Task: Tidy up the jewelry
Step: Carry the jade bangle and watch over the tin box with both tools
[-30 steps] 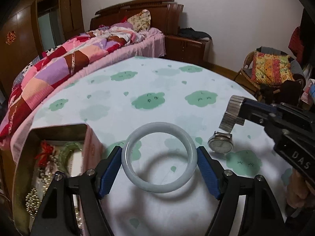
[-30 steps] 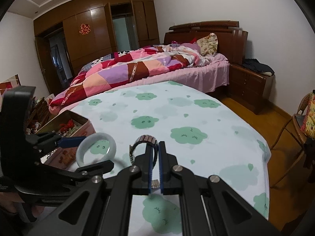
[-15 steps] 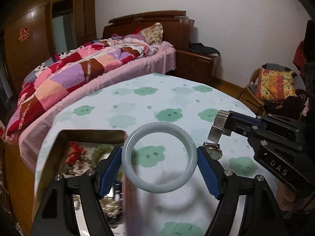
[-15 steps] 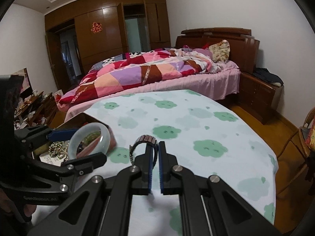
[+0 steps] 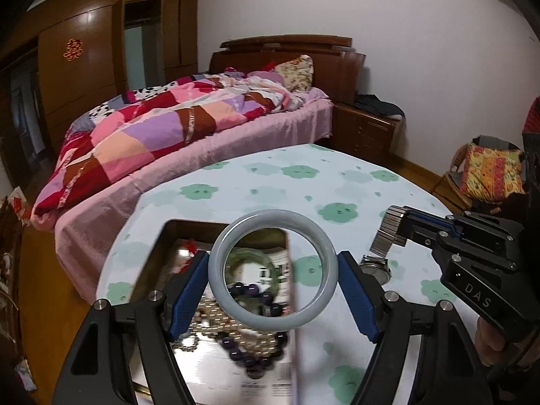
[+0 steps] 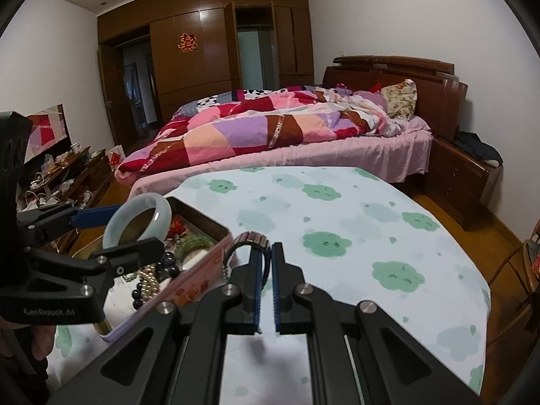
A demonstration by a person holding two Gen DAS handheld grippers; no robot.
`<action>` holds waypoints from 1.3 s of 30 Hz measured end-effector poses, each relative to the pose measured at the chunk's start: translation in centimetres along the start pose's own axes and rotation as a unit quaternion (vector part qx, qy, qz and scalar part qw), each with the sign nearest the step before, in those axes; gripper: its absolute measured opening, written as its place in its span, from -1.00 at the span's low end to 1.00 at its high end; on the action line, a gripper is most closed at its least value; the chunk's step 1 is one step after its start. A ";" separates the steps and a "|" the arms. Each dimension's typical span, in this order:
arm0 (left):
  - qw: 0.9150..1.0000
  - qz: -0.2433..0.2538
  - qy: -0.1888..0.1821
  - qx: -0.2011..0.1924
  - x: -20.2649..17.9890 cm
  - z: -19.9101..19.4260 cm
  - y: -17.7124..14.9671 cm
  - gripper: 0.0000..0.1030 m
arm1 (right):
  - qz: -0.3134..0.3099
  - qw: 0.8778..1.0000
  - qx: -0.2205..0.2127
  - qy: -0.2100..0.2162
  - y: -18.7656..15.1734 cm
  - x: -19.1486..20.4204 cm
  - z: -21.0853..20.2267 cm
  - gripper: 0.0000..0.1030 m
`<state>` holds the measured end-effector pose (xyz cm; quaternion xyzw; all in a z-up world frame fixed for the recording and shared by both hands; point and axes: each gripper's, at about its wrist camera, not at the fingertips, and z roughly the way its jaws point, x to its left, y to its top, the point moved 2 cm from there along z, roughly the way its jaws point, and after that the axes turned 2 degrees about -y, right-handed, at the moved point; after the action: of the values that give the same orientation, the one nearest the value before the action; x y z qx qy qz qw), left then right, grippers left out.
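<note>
Left gripper (image 5: 272, 271) is clamped across a pale jade bangle (image 5: 272, 271), blue pads (image 5: 189, 288) on opposite outer edges, holding it in the air over the open tin box (image 5: 158, 256) on the table (image 5: 256, 175). Beads (image 5: 249, 292) and a green bangle (image 5: 251, 258) already lie inside. Off to the side the right gripper (image 5: 400, 224) pinches a watch (image 5: 376, 270) by its metal band (image 5: 388, 233), the face dangling just above the cloth

Right wrist view: right gripper (image 6: 266, 256) is squeezed nearly closed on that band (image 6: 251, 238), only a bit of it showing. The bangle (image 6: 136, 222) hangs over the tin (image 6: 202, 271)

I'd guess the jade is stiff, slick and chippy, so the across-the-diameter grip looks right, and it should be lowered instead of dropped. The watch looks floppy and swingy, so gripping near the case would steady it
</note>
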<state>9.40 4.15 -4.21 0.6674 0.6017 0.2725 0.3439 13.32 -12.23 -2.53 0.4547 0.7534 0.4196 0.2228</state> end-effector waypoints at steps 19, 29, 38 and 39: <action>0.998 -0.038 0.050 -0.012 5.0 -1.8 -0.8 0.47 | -0.040 0.998 -0.013 0.040 2.3 5.4 1.1 -0.86; 0.997 -0.046 0.067 -0.012 6.7 -2.1 -1.1 0.47 | -0.061 0.996 -0.021 0.062 3.5 8.0 1.7 -0.86; 0.996 -0.055 0.076 -0.005 7.9 -1.7 -1.7 0.47 | -0.068 0.995 -0.013 0.071 3.5 9.7 2.9 -0.86; 0.996 -0.055 0.076 -0.004 8.0 -1.7 -1.8 0.47 | -0.068 0.995 -0.011 0.072 3.4 9.8 3.0 -0.86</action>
<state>8.04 12.32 -4.98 0.6091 0.6609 0.3055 0.3143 12.39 -1.54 -0.90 0.3685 0.7920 0.4433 0.2012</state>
